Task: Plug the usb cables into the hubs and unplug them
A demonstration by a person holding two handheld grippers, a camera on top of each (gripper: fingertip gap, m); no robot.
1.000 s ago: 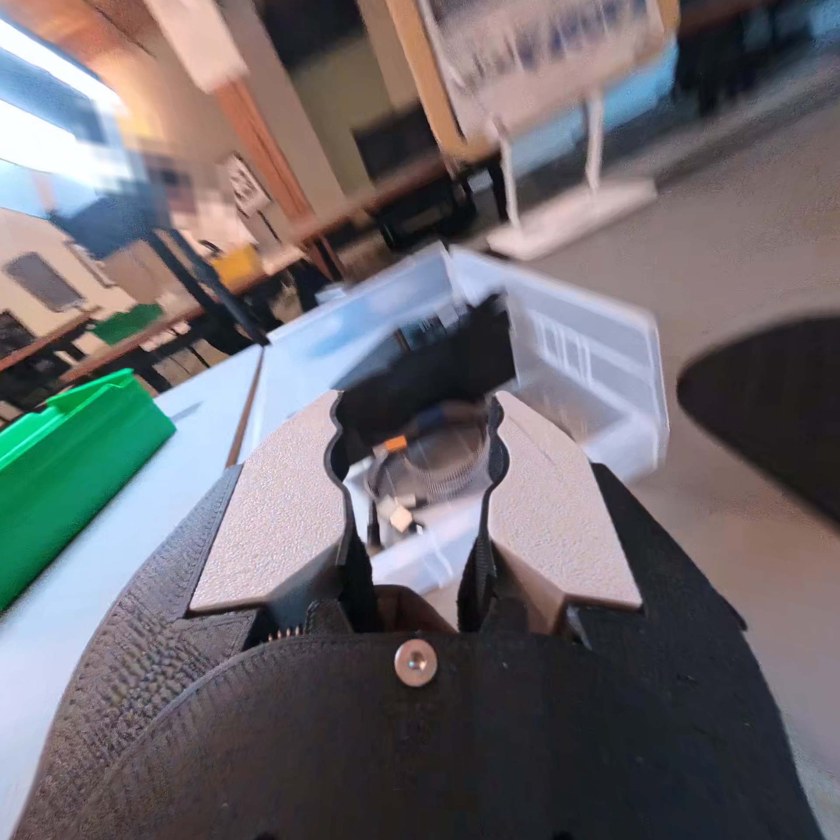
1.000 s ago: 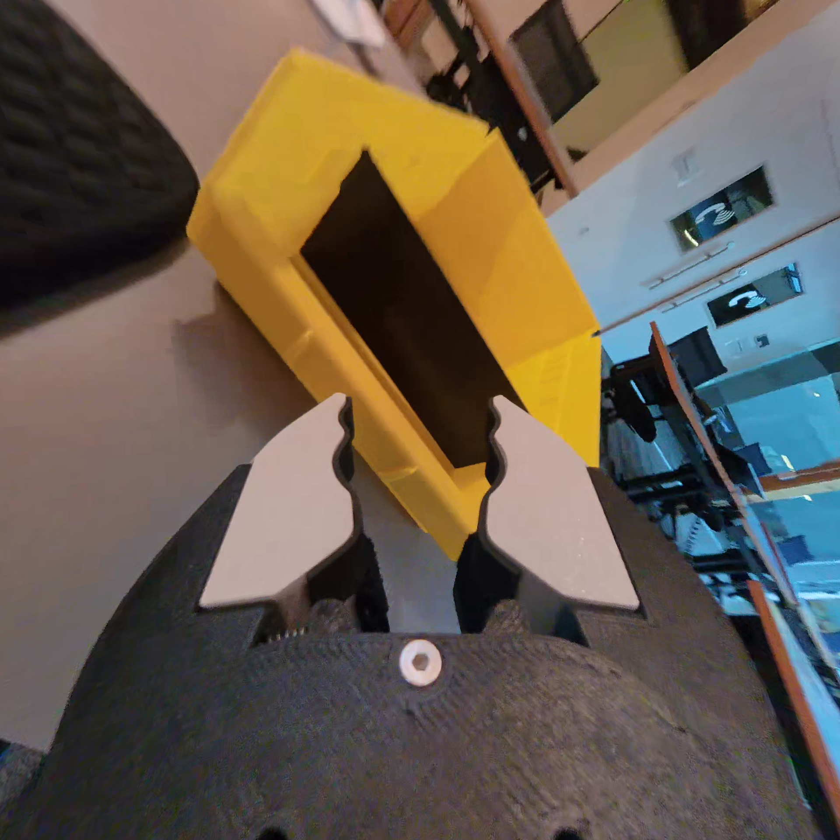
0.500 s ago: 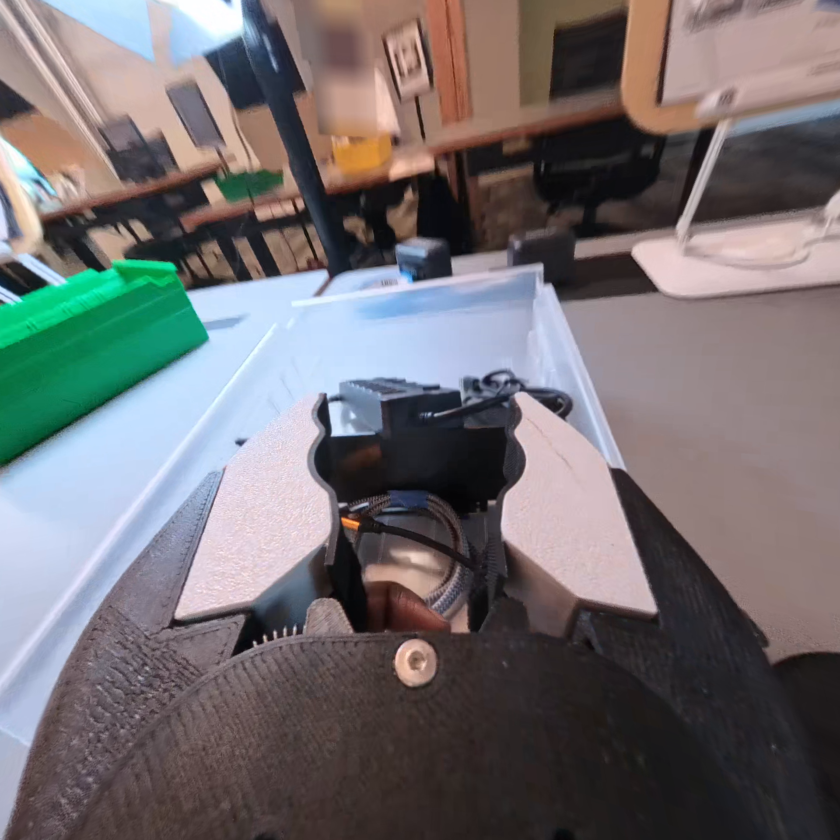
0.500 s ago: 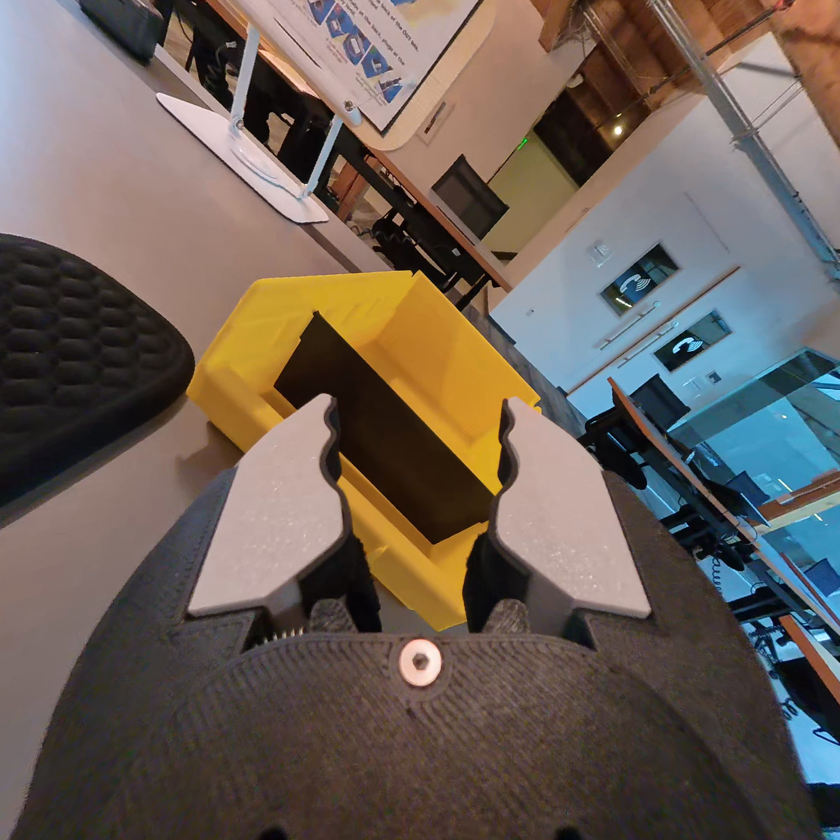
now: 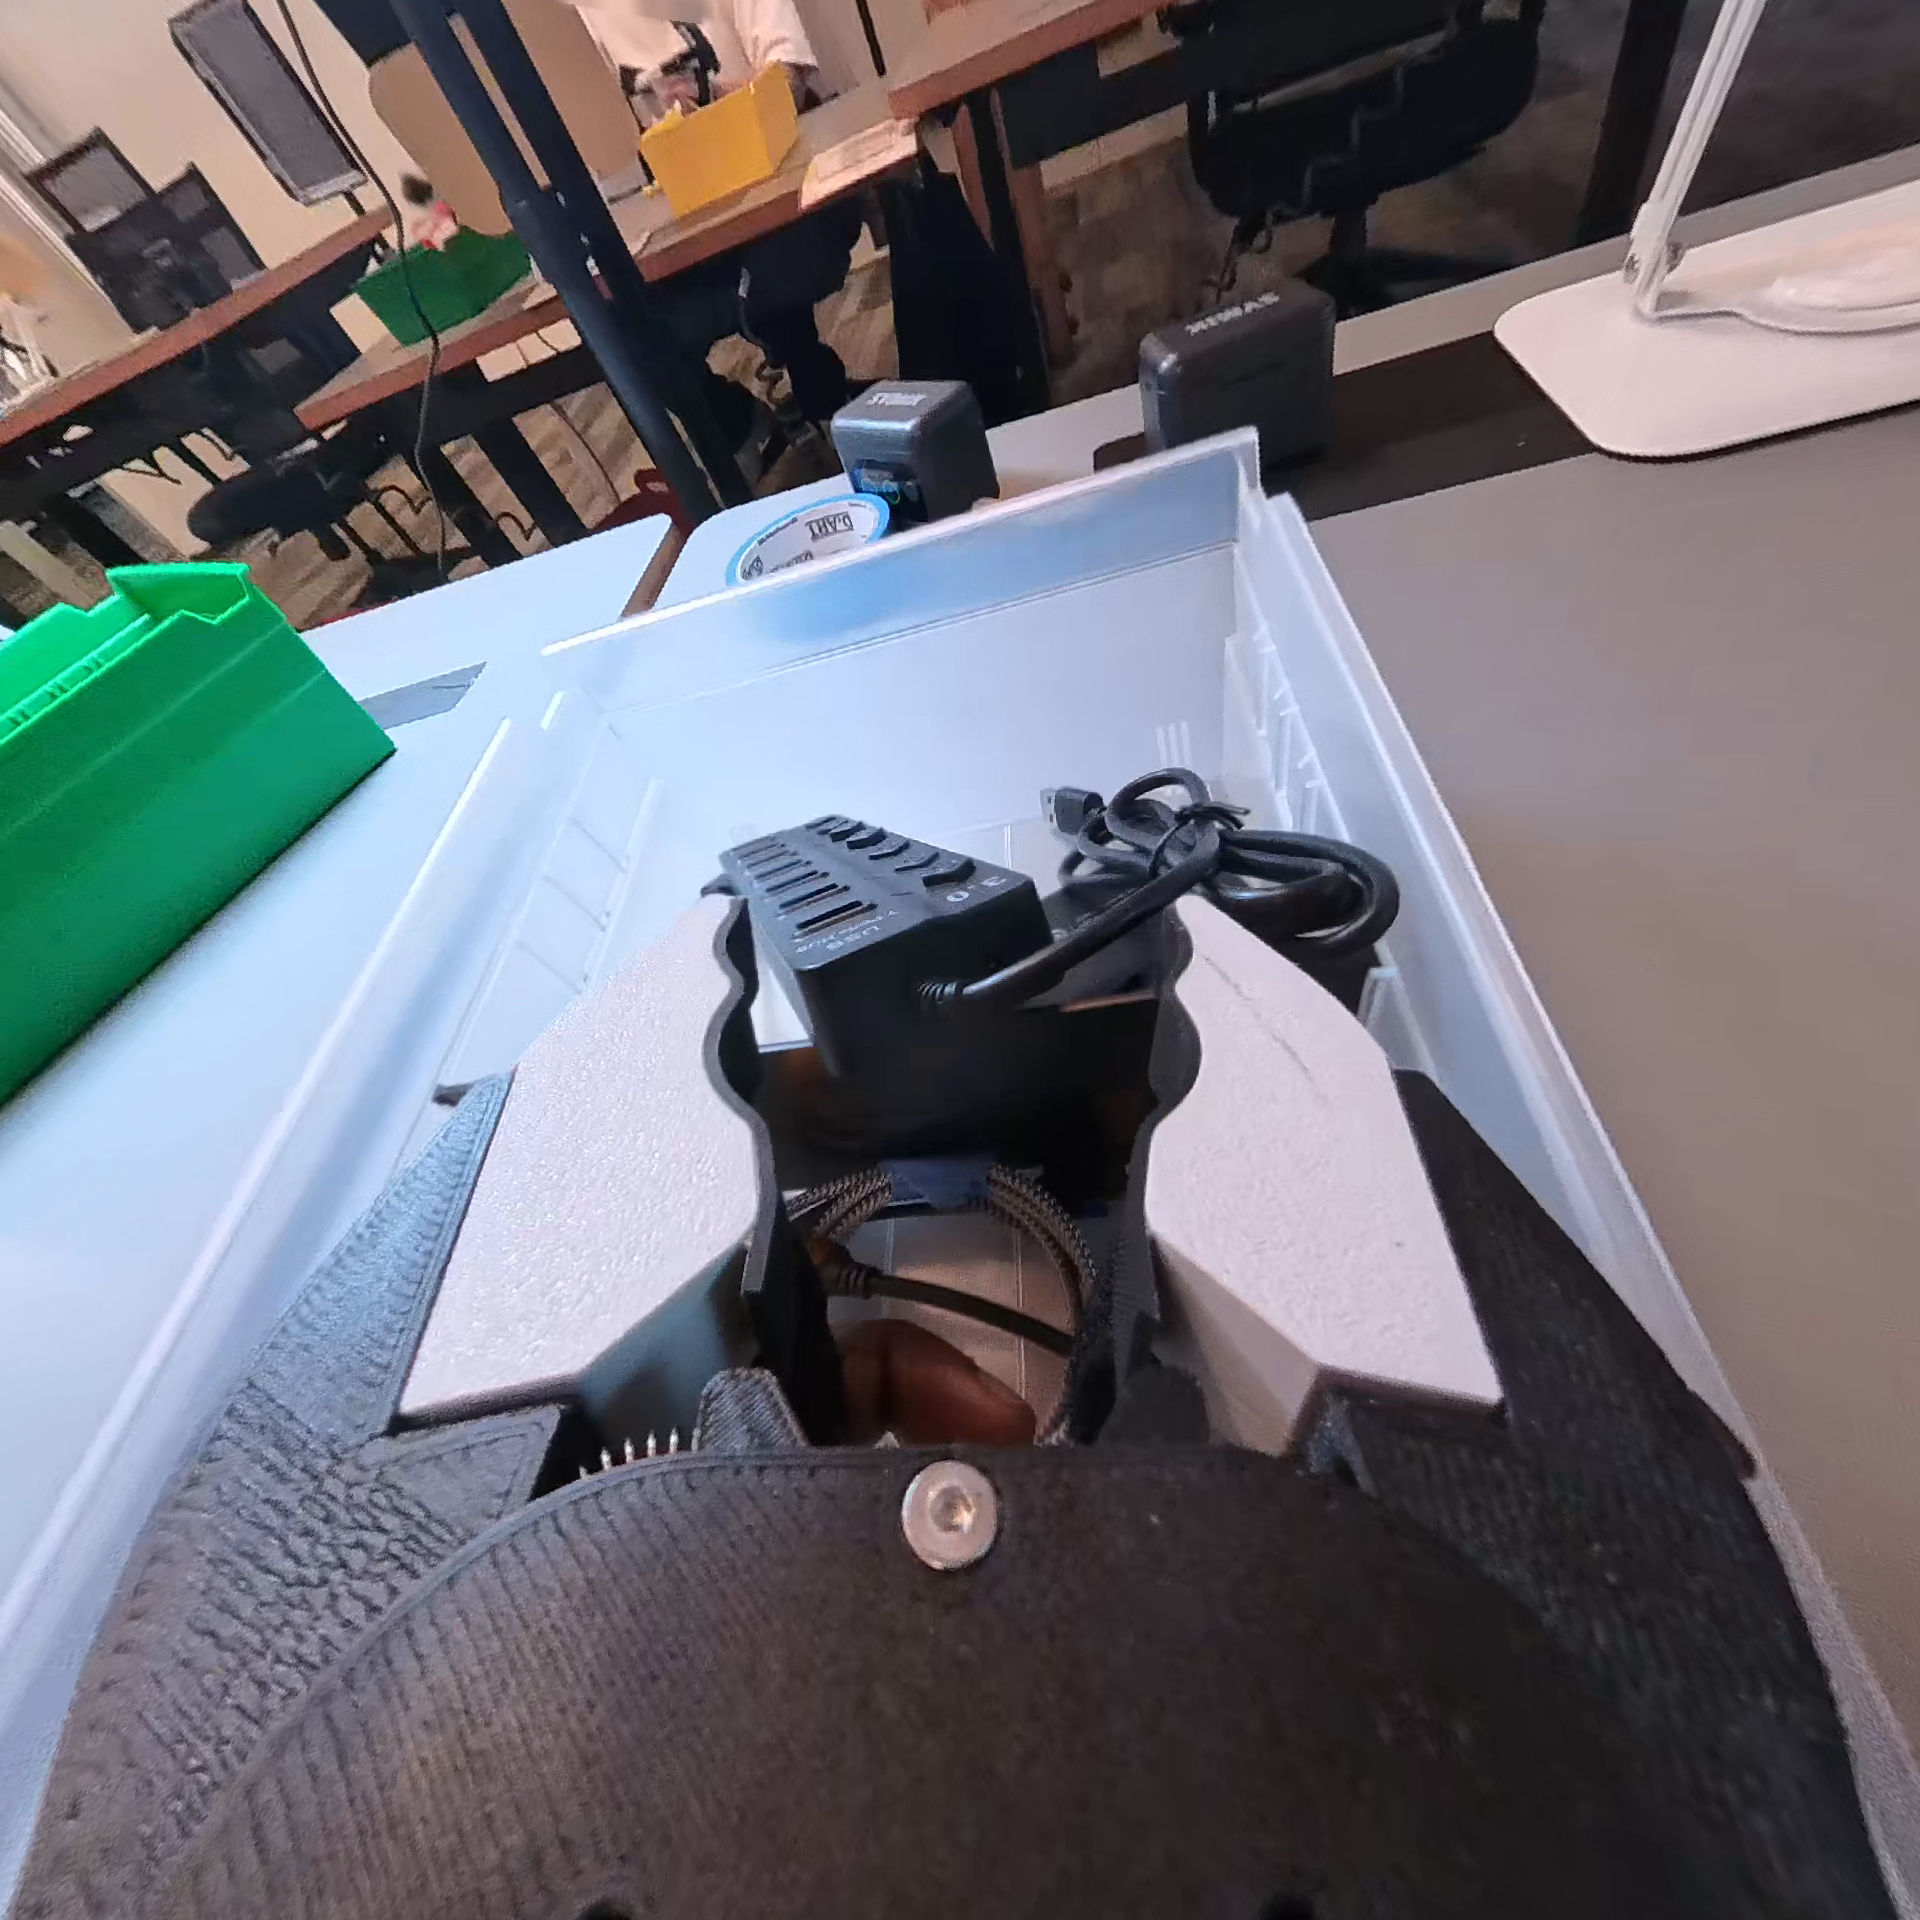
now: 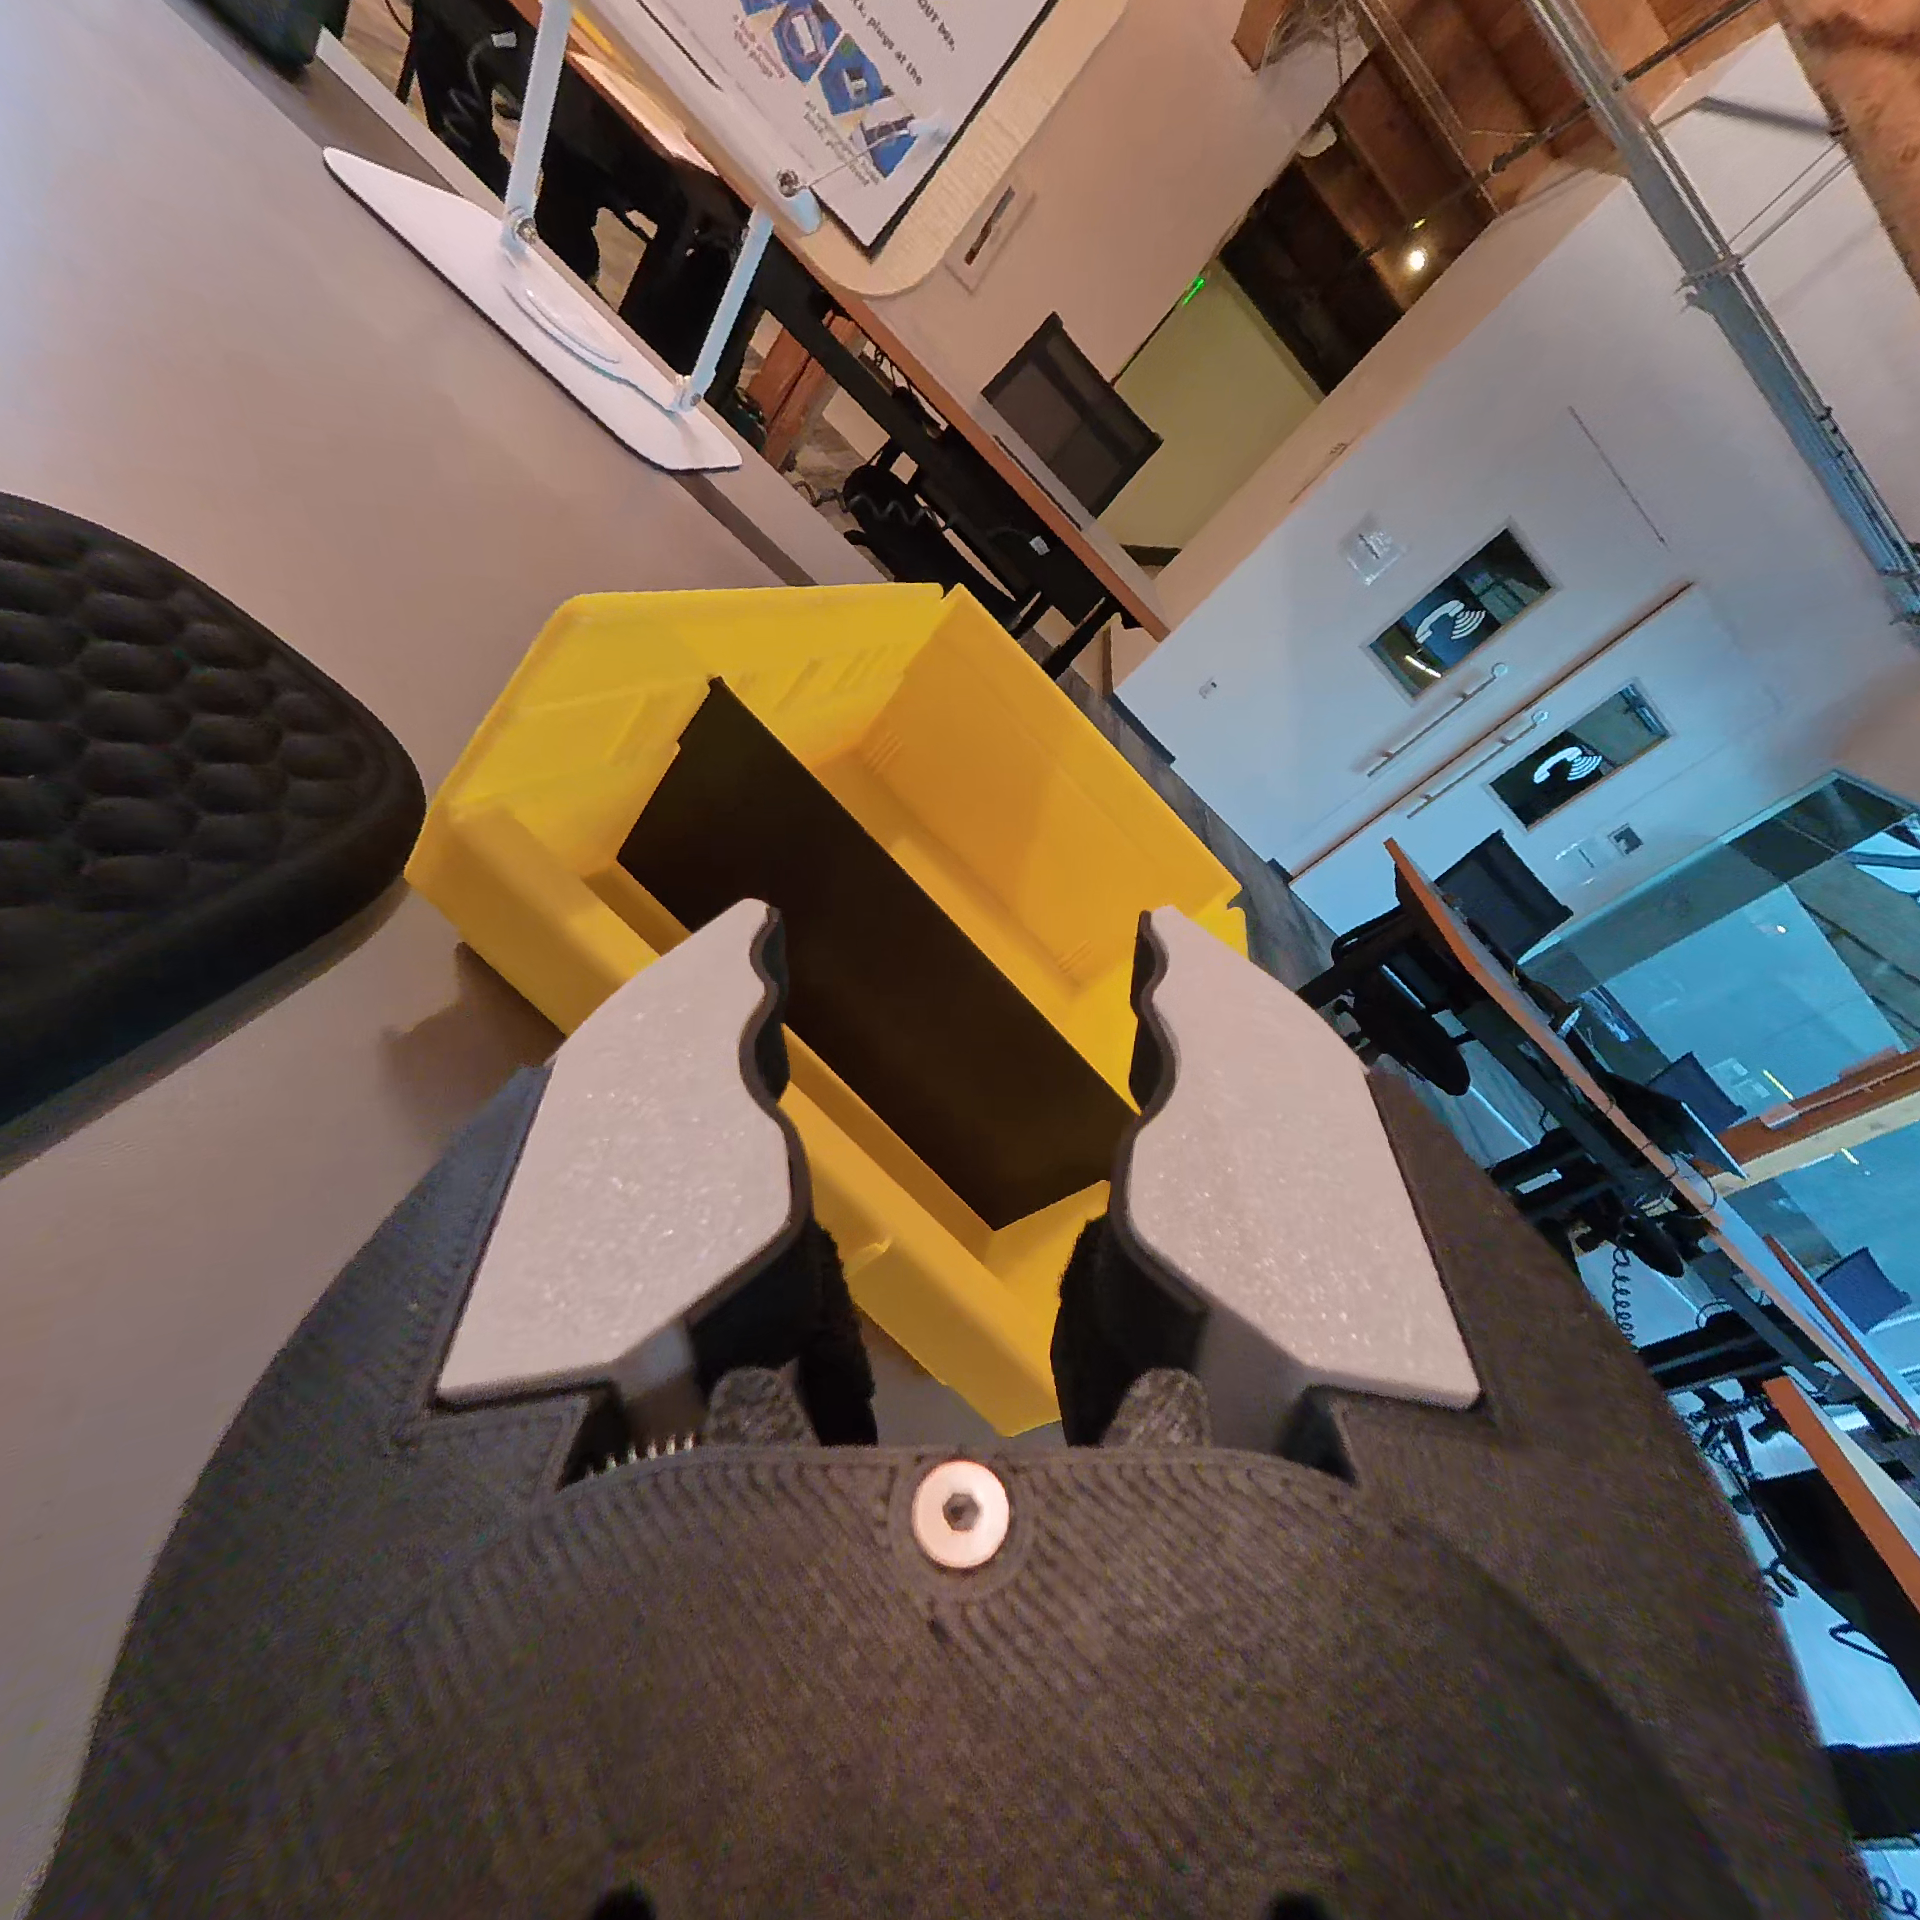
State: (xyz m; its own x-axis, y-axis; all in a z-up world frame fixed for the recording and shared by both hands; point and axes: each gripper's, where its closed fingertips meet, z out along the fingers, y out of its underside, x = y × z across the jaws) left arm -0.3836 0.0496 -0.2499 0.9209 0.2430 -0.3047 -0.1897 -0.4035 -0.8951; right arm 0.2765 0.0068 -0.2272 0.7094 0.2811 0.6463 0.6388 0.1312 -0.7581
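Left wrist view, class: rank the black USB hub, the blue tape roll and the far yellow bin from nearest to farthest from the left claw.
1. Black USB hub: in the white bin, at the left claw's tips.
2. Blue tape roll: just behind the white bin's far wall.
3. Yellow bin: on a background desk.

Black hub (image 5: 894, 935) and black cable (image 5: 1226, 873) in a white bin (image 5: 1351, 727). Green bin (image 5: 156, 748) left. Yellow bin (image 6: 790, 665) with black divider (image 6: 883, 956), honeycomb-patterned black pad (image 6: 156, 769).

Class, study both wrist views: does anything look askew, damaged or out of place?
The black USB hub sits tilted in the white bin, propped on a black divider rather than lying flat. Its cable lies in a loose tangle beside it. Nothing looks damaged or spilled.
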